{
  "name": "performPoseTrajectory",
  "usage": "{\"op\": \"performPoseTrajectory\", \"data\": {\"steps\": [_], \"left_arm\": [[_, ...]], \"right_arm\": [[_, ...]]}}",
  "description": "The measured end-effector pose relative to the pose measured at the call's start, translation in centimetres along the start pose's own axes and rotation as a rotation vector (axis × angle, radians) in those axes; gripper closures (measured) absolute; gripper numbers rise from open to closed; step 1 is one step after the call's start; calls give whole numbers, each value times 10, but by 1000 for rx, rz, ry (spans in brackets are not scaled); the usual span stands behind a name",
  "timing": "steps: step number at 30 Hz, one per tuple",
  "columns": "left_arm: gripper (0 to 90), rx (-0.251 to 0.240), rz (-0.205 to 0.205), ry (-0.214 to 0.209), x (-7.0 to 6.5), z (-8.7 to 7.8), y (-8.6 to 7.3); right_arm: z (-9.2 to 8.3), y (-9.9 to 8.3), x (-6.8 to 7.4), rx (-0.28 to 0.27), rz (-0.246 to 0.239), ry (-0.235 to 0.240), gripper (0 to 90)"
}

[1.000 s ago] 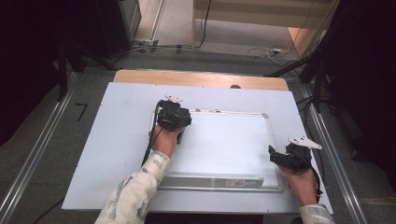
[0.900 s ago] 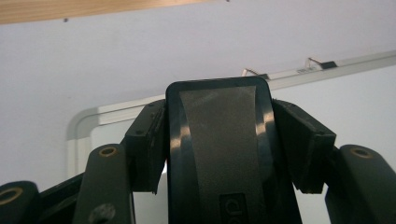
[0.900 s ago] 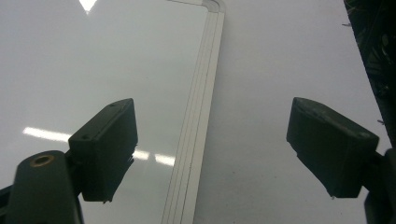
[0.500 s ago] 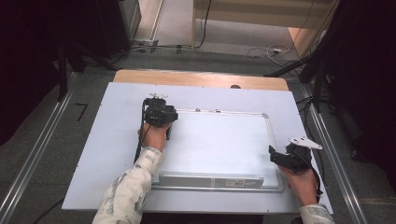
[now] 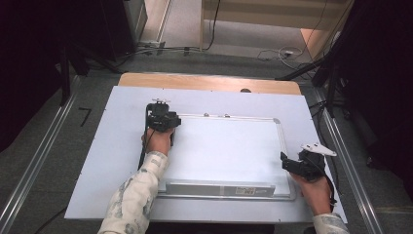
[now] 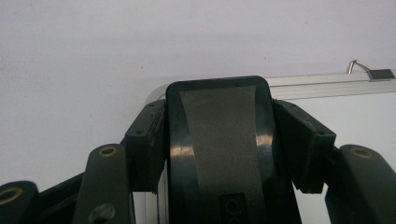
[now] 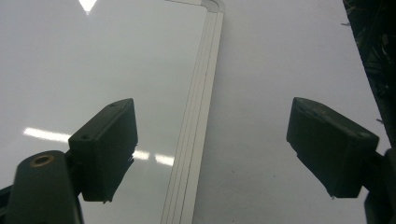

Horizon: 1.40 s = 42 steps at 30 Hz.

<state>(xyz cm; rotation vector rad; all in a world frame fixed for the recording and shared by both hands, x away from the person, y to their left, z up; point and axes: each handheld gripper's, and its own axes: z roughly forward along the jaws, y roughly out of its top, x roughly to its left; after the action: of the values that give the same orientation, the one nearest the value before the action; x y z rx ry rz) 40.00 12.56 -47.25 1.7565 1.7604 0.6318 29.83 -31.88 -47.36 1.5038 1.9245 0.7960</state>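
Nearest the person in the high view, the tray (image 5: 221,188) runs along the near edge of the whiteboard (image 5: 229,151), a long grey strip with a small label at its right end. The whiteboard lies flat on the pale table (image 5: 117,146), taking up most of the middle.

At about four o'clock from the board's centre, the right gripper (image 5: 292,165) sits at the board's right edge, held in the right hand (image 5: 314,192). Its jaws are spread wide with nothing between them. In the right gripper view the gripper (image 7: 212,154) straddles the frame (image 7: 196,140): one jaw is over the glossy white surface, the other over the bare table beside it. Whether the jaws touch the surface, I cannot tell.

Farther off, at about ten o'clock from the board's centre, the left gripper (image 5: 163,119) is over the board's far left corner, with the left hand (image 5: 157,141) and a patterned sleeve (image 5: 134,200) behind it. In the left gripper view this gripper (image 6: 219,140) pinches an eraser (image 6: 219,140), a dark block with a grey face, both jaws pressed against its sides. The eraser's top edge sits right at the rounded corner of the frame (image 6: 327,80). A small metal hook (image 6: 359,65) stands on the far frame rail at about two o'clock from the eraser.

Beyond the table, at twelve o'clock, cables (image 5: 272,53) lie on the floor.
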Motion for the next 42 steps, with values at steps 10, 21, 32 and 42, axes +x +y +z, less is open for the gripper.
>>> {"op": "performPoseTrajectory", "data": {"steps": [10,21,32,42], "left_arm": [[397,21,16,22,-1,8,-3],[349,-9,19,-2,-1,-1,-2],[339,-73,-2,-96,10,-28,-9],[325,-152,3,-137,25,-61,-26]], "right_arm": [[0,0,0,-1,0,1,150],[0,0,0,0,-3,0,150],[-1,-1,0,-3,-3,-2,150],[-2,-1,0,-4,-2,-6,150]]}}
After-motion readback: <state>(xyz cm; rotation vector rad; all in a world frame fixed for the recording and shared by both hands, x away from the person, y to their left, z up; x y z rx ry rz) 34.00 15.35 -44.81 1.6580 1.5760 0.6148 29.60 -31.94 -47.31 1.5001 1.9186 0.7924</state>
